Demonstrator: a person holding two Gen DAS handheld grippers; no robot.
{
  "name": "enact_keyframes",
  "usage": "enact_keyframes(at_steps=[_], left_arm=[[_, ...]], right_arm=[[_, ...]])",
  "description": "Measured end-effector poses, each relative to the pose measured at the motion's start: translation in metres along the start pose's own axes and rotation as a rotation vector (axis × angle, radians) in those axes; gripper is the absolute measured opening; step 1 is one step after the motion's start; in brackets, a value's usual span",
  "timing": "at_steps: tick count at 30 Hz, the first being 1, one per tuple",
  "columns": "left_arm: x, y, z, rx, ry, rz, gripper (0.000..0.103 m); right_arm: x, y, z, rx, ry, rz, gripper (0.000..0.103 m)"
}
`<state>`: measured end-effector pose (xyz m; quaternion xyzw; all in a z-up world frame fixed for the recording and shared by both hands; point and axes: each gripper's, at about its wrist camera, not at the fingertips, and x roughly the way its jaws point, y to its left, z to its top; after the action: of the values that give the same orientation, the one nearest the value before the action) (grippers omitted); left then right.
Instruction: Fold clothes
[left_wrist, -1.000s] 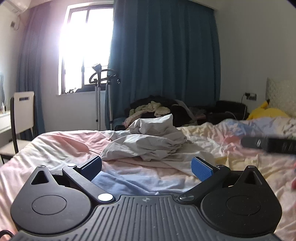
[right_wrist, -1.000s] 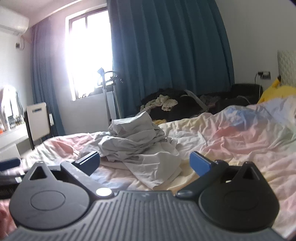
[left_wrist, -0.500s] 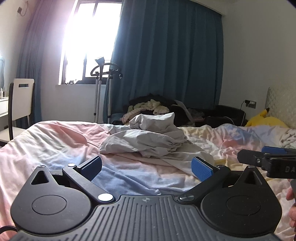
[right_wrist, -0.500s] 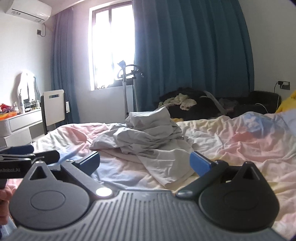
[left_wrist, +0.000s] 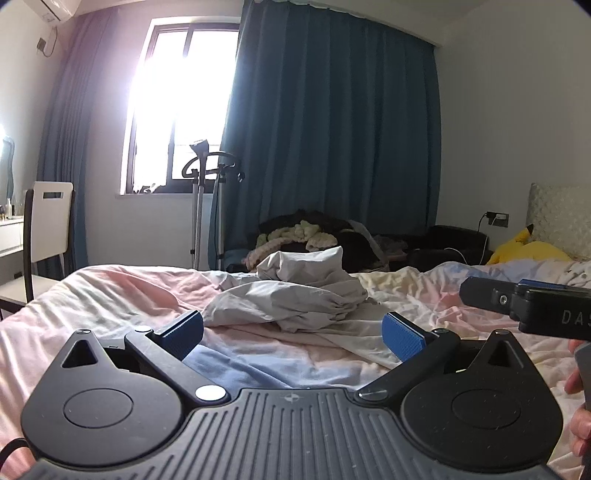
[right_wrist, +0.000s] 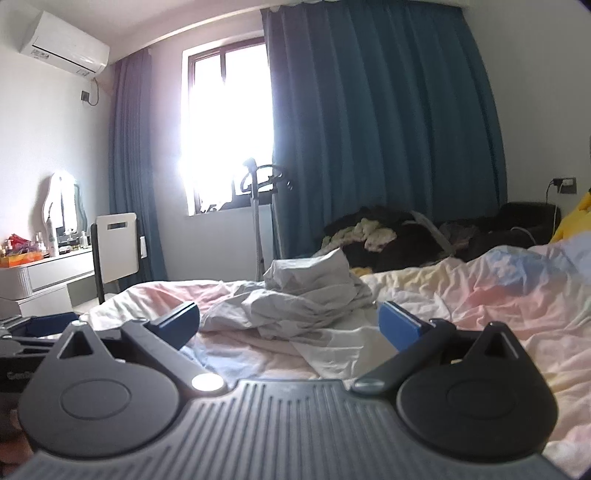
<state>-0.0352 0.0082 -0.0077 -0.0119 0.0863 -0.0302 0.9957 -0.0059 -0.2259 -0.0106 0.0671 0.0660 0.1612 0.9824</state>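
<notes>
Ahead, crumpled grey garment (left_wrist: 295, 295) hides its shape; both grippers' fingers (left_wrist: 400, 338) spread, empty.

Crumpled garment (left_wrist: 295, 295) on bed (left_wrist: 110, 295); clothes pile (left_wrist: 314, 236) behind; chair (left_wrist: 48, 221) left.

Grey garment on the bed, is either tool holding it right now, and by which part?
Nothing is held. The left tool and the right tool are both open and empty, short of the grey garment, which lies crumpled on the bed.
</notes>
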Motion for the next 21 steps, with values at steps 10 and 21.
enact_keyframes(at_steps=[10, 21], left_arm=[[-0.004, -0.005, 0.006, 0.009, -0.022, -0.027, 0.103], [0.038, -0.011, 0.036, 0.022, 0.005, -0.055, 0.103]], right_arm=[[-0.007, -0.007, 0.003, 0.036, -0.022, -0.045, 0.103], [-0.011, -0.026, 0.009, 0.136, -0.051, -0.053, 0.103]])
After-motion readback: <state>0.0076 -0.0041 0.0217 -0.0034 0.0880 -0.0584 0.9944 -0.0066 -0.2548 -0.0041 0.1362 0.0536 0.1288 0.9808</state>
